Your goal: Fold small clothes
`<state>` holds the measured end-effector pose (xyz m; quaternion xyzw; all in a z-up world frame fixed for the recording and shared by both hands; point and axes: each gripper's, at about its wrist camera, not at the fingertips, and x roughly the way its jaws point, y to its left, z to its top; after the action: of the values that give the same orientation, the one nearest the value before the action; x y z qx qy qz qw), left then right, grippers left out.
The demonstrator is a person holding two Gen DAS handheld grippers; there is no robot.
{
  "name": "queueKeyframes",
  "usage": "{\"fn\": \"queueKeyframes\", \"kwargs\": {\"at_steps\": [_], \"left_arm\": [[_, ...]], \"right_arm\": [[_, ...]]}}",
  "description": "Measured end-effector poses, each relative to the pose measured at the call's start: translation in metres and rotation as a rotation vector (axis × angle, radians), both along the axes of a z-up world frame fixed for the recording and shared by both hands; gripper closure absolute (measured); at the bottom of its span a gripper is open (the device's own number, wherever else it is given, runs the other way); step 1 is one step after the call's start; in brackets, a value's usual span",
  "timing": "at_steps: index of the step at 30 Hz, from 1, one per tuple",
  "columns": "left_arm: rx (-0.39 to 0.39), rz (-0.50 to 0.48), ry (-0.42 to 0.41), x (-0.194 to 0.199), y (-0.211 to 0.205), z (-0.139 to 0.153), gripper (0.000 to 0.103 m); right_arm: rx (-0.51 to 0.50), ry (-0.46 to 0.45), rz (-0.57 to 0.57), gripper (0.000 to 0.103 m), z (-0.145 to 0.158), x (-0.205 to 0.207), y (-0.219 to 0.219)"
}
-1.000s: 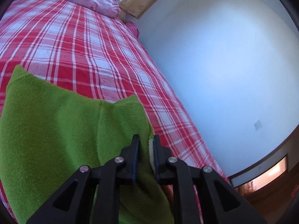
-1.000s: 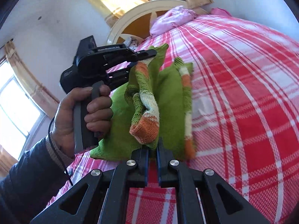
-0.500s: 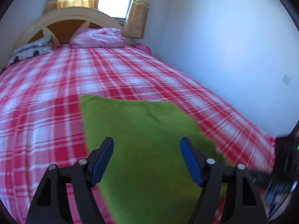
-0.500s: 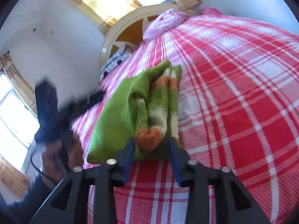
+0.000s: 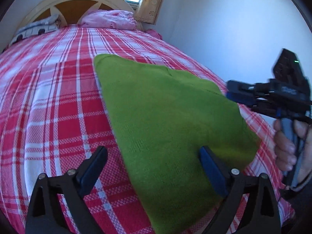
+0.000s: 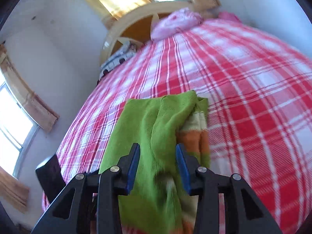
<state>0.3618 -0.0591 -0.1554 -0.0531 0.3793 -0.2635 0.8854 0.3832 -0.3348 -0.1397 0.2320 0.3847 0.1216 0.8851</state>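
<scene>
A small green knitted garment lies folded on the red and white plaid bedspread. In the right wrist view it shows orange and cream striped cuffs tucked at its right side. My left gripper is open, its jaws wide apart just above the garment's near edge. My right gripper is open, with the garment's fabric bunched between its jaws. The right gripper also shows in the left wrist view, held by a hand at the garment's right side.
A pink pillow and a grey printed pillow lie at the wooden headboard. A white wall runs along the bed's right side. A dark object stands beside the bed's left edge.
Both grippers opened and let go of the garment. It dropped from being held up and now lies folded on the bed. Both grippers drew back toward its near edge.
</scene>
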Motion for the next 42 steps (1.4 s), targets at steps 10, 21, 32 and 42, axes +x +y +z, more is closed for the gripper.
{"fn": "queueKeyframes", "kwargs": {"at_steps": [10,21,32,42], "left_arm": [[-0.115,0.027,0.041,0.003,0.016,-0.005,0.000],[-0.027,0.008,0.073,0.006,0.001,-0.010,0.000],[0.015,0.018,0.060,0.004,-0.002,-0.010,0.000],[0.023,0.021,0.061,0.004,-0.001,-0.010,0.000]], "right_arm": [[-0.128,-0.032,-0.114,0.094,-0.001,-0.009,-0.011],[-0.227,-0.088,-0.168,0.064,0.007,-0.016,-0.010],[-0.464,0.040,0.139,0.063,-0.022,0.007,0.071],[-0.455,-0.012,0.252,0.063,-0.004,0.033,0.124]]}}
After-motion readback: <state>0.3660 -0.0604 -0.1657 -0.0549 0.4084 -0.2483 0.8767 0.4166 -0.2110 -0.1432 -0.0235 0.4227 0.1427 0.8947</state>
